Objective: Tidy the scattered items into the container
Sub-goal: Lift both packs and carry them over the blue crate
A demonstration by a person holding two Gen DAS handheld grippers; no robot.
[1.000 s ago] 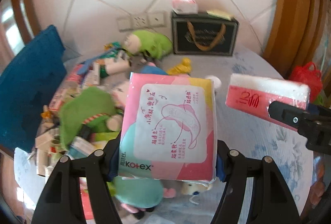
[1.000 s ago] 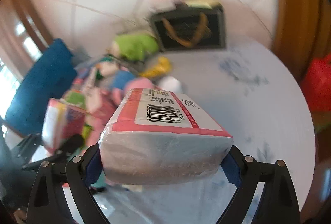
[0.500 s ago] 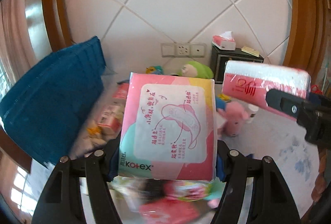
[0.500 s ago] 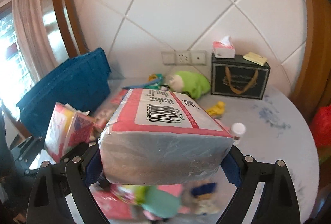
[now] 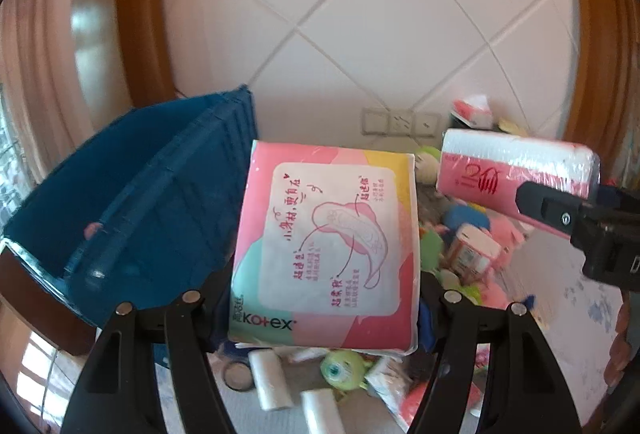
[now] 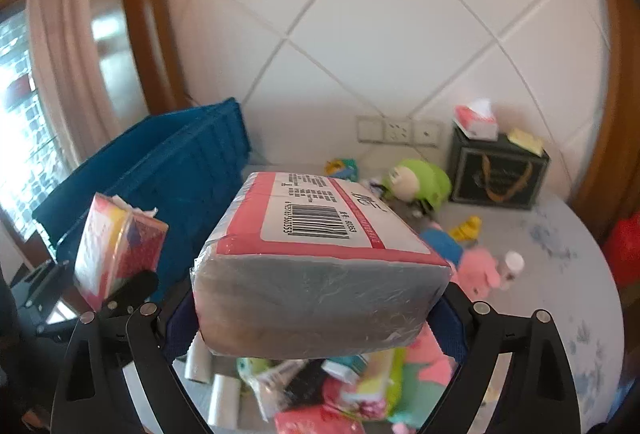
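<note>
Gripping left: your left gripper clamps the Kotex pack.
Right: your right gripper pinches the tissue pack.
Room: blue bin rim far left.

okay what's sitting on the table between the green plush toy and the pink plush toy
In the right wrist view, a blue plush lies between the green plush toy and the pink plush toy.

White diagonal-tiled wall with wooden trim, curtained bright window, floral-clothed table.
</note>
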